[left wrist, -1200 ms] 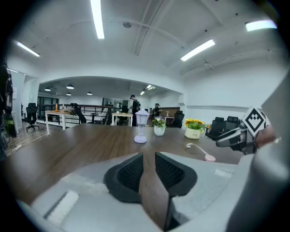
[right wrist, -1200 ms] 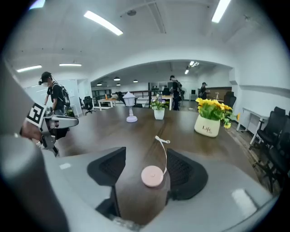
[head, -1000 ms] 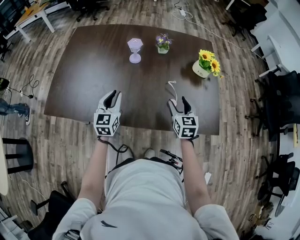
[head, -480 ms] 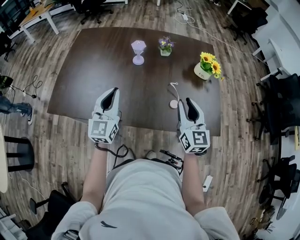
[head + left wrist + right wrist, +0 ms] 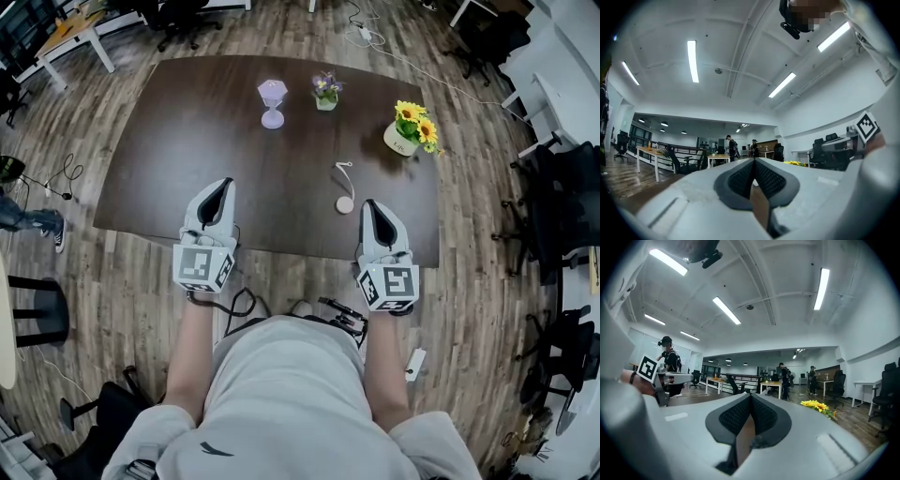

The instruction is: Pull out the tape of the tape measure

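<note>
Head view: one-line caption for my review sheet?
Left tongs and right tongs, both shut and empty, at the table's near edge; tape measure lies untouched beside the right.

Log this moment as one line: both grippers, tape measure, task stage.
left gripper: shut, empty | right gripper: shut, empty | small round white tape measure: on dark brown wooden table, untouched | stage: tape not gripped

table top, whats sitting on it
On the dark table: a lilac goblet-shaped ornament, a small pot of purple flowers, a pot of sunflowers and the round tape measure. The left tool and right tool cover parts of its near edge.
</note>
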`<action>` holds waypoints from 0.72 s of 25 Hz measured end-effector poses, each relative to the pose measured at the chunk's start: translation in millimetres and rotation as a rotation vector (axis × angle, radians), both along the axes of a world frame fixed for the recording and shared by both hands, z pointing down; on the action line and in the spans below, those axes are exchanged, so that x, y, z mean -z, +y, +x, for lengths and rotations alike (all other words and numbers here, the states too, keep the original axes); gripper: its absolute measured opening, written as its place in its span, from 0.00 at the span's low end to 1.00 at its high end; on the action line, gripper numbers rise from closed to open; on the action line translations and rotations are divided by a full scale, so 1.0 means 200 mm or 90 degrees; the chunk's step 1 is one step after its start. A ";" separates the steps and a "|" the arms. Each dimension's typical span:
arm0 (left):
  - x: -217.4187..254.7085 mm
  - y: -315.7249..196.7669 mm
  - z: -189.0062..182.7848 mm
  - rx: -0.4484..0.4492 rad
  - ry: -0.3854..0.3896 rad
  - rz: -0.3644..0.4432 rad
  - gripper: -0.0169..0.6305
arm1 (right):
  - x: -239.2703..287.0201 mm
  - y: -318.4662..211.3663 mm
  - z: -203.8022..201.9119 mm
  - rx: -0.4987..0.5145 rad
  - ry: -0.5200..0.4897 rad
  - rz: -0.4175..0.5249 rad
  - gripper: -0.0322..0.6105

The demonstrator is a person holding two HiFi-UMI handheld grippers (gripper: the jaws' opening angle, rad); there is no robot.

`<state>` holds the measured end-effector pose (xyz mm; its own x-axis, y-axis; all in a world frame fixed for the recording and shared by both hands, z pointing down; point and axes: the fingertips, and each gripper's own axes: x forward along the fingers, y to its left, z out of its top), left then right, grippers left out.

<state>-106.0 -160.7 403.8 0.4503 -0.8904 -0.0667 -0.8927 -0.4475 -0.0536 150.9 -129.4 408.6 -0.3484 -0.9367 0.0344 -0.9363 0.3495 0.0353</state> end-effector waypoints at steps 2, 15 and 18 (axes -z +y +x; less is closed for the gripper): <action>-0.01 0.00 0.01 -0.001 0.000 -0.004 0.04 | -0.01 0.00 0.01 -0.002 -0.003 -0.005 0.05; -0.05 0.01 -0.01 0.003 -0.003 -0.018 0.04 | -0.10 -0.03 0.03 -0.016 0.013 -0.053 0.05; -0.07 0.01 -0.02 0.005 -0.001 -0.021 0.04 | -0.11 -0.03 0.04 -0.016 0.011 -0.054 0.05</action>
<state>-109.7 -159.6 417.1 0.4433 -0.8956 -0.0363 -0.8962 -0.4420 -0.0395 158.1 -135.0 431.2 -0.3232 -0.9387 0.1198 -0.9444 0.3280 0.0228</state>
